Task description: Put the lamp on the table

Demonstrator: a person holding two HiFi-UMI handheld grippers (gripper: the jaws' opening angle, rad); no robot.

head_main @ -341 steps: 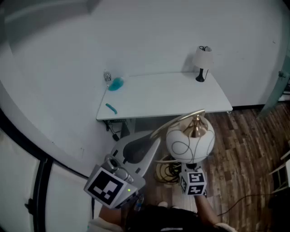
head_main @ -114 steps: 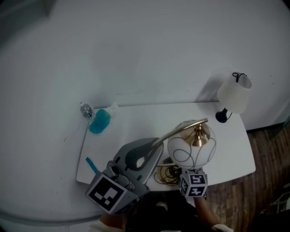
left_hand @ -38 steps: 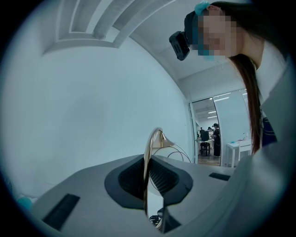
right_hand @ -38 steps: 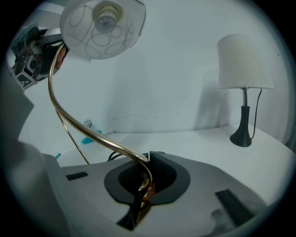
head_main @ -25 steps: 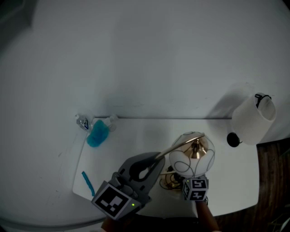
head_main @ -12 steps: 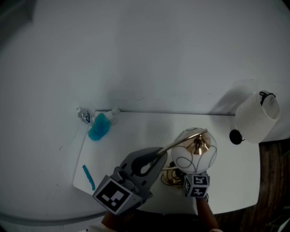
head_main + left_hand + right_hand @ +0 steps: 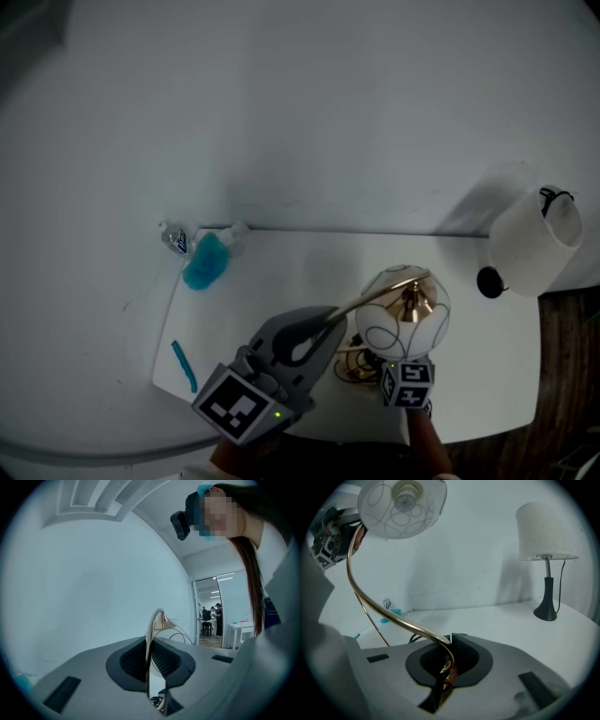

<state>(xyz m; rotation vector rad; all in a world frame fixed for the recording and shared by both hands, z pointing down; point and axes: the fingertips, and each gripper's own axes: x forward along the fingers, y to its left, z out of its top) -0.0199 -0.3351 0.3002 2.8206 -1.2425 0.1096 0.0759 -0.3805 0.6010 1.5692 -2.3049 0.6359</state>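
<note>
The lamp has a white globe shade with thin line patterns and a curved gold stem. It hangs over the near right part of the white table. My left gripper is shut on the gold stem on the shade's left. My right gripper is shut on the stem's lower end, below the shade; in the head view only its marker cube shows under the globe. A dark coiled cord hangs beneath the lamp. Its base is hidden.
A second lamp with a white drum shade and black foot stands at the table's right end, also the white shade. A blue bottle, a small bottle and a blue pen lie at the left. Wood floor shows right.
Since the earliest frames the table has come close and the lamp now hangs above it. Over the last second lamp and both grippers have barely moved.
</note>
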